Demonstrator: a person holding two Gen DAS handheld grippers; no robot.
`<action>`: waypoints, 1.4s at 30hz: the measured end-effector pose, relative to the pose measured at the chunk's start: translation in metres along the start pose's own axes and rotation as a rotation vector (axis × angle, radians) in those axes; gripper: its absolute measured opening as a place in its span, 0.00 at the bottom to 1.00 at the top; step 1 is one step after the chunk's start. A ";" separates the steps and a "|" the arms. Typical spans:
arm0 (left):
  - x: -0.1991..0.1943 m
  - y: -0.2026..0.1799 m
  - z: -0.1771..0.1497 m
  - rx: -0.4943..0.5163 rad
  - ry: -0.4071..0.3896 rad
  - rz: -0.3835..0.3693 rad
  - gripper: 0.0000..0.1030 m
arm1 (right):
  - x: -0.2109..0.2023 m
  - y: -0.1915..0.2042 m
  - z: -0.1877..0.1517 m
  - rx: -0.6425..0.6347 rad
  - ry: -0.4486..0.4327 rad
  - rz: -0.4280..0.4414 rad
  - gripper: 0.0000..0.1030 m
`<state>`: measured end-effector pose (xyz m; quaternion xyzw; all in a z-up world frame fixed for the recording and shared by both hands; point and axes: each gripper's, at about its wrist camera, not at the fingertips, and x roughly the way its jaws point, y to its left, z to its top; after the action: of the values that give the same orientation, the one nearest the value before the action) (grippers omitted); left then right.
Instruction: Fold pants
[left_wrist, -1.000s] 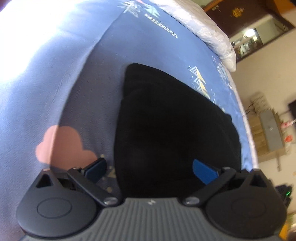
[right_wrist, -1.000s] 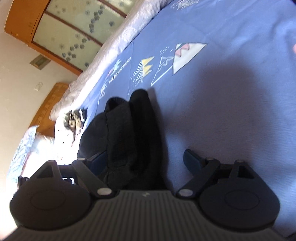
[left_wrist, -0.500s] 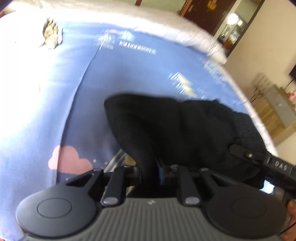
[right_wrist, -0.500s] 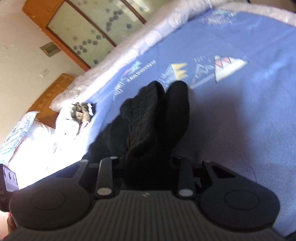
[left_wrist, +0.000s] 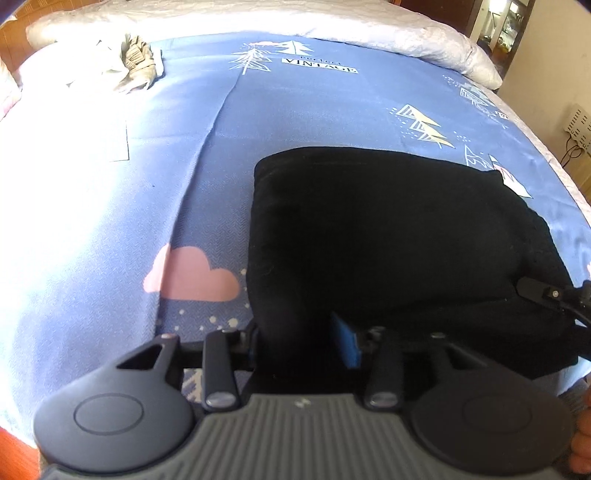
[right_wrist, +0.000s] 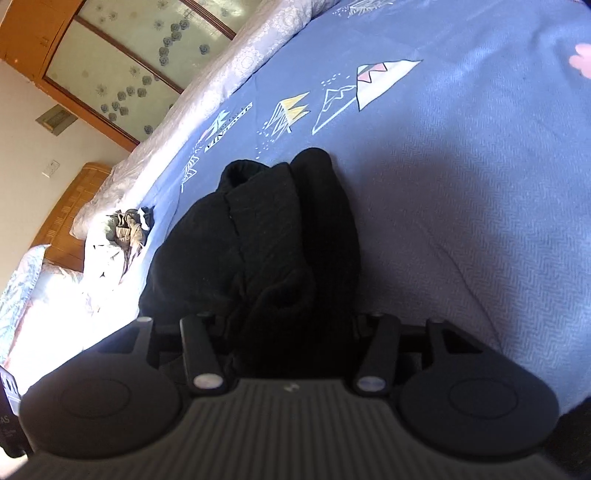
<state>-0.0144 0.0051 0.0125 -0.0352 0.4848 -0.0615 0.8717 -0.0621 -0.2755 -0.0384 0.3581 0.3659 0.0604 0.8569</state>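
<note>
The black pants (left_wrist: 388, 236) lie folded in a thick bundle on the blue printed bedsheet (left_wrist: 295, 103). My left gripper (left_wrist: 301, 341) is shut on the near left corner of the pants; one blue pad (left_wrist: 345, 341) shows against the cloth. My right gripper (right_wrist: 295, 325) is shut on the near end of the same pants (right_wrist: 273, 229), with its fingertips hidden in the black fabric. The right gripper's tip also shows in the left wrist view (left_wrist: 543, 293) at the pants' right edge.
A crumpled beige garment (left_wrist: 136, 61) lies at the far left of the bed, also in the right wrist view (right_wrist: 127, 227). A white quilt (left_wrist: 369, 26) runs along the far edge. A wooden cabinet with glass doors (right_wrist: 122, 62) stands beyond.
Both grippers went from open around the pants to shut on the fabric. Both views have since lifted and tilted, showing more of the bed.
</note>
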 end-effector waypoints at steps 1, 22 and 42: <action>0.000 0.001 0.000 -0.003 0.000 0.001 0.39 | -0.001 -0.001 0.000 0.004 -0.002 0.000 0.55; 0.005 -0.003 -0.004 -0.019 -0.006 0.032 0.61 | -0.010 -0.002 -0.015 0.047 -0.057 0.043 0.64; 0.002 0.058 -0.007 -0.131 0.032 -0.239 0.96 | -0.043 -0.028 -0.014 0.125 -0.042 0.092 0.78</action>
<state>-0.0148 0.0626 -0.0002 -0.1485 0.4939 -0.1337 0.8463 -0.1074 -0.3035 -0.0381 0.4287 0.3341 0.0693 0.8366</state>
